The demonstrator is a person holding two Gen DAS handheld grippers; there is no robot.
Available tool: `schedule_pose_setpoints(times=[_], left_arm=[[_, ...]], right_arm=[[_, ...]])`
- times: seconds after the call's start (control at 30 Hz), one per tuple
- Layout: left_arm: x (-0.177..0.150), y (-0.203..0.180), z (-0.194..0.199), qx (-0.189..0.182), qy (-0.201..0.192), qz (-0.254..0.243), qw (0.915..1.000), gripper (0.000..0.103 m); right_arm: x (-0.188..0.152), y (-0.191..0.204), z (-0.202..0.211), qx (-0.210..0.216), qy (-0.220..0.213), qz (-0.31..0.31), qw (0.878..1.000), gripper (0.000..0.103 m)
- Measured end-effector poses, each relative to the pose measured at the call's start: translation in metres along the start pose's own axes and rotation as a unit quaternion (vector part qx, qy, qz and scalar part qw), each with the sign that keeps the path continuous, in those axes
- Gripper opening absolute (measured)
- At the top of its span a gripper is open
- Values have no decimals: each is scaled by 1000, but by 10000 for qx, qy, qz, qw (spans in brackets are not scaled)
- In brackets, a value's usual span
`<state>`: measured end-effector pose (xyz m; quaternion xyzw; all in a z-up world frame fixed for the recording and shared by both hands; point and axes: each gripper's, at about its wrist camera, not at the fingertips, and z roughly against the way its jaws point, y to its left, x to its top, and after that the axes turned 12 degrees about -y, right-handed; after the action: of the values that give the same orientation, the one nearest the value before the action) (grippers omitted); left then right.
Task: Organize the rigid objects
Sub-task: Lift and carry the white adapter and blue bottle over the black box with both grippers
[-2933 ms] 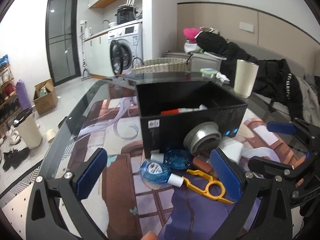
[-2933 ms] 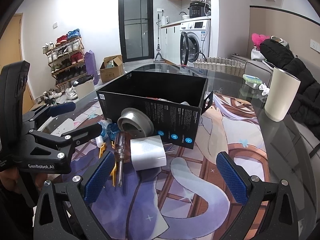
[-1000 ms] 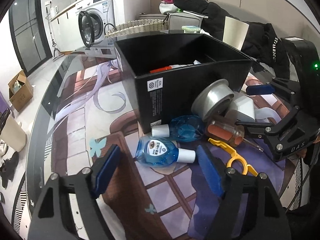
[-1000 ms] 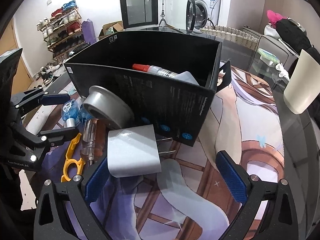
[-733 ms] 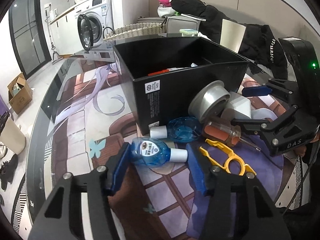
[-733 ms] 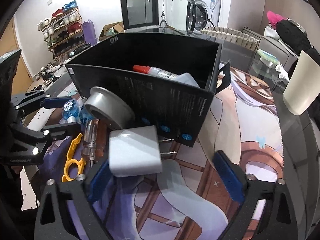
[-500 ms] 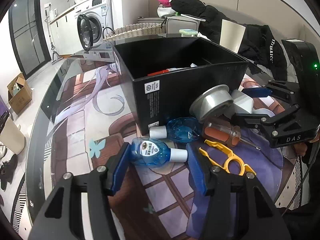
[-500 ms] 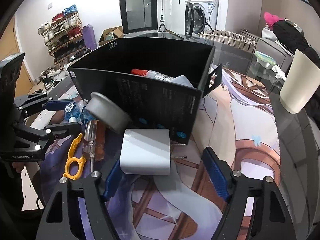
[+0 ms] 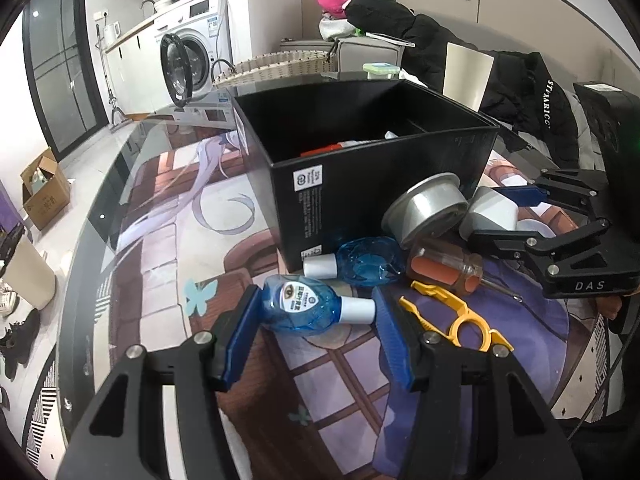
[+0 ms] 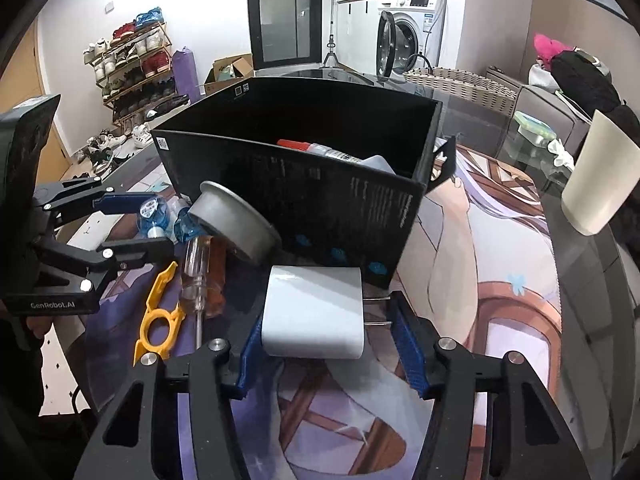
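Note:
My left gripper is shut on a blue bottle with a white cap, lying on the printed mat. My right gripper has closed around a white plug adapter; its left pad touches it, its prongs reach the right pad. A black box stands behind, holding a red-capped tube. A second blue bottle, a metal tin, a screwdriver and a yellow tool lie by the box.
A cream cup stands on the glass table to the right of the box. A wicker basket and a dark jacket lie beyond the table. Each gripper shows in the other's view: right gripper, left gripper.
Both grippers moved forward and down and closed: the left onto the blue bottle, the right around the white adapter.

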<state>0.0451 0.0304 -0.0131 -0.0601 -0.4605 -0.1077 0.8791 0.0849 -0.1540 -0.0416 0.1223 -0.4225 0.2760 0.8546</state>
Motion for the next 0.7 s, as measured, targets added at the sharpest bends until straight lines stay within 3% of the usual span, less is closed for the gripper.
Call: schedule_pose_setpoints(times=[0.27,0.7], left_arm=[[-1,-6,13,164,-280,-149,9994,56],[23,-5,43,327,-964,180,9946,56]], right_arm=[[-6,2,19,-58,-212,-6,9998,57],[11,-1,57,96,-710,-18,9974,57]])
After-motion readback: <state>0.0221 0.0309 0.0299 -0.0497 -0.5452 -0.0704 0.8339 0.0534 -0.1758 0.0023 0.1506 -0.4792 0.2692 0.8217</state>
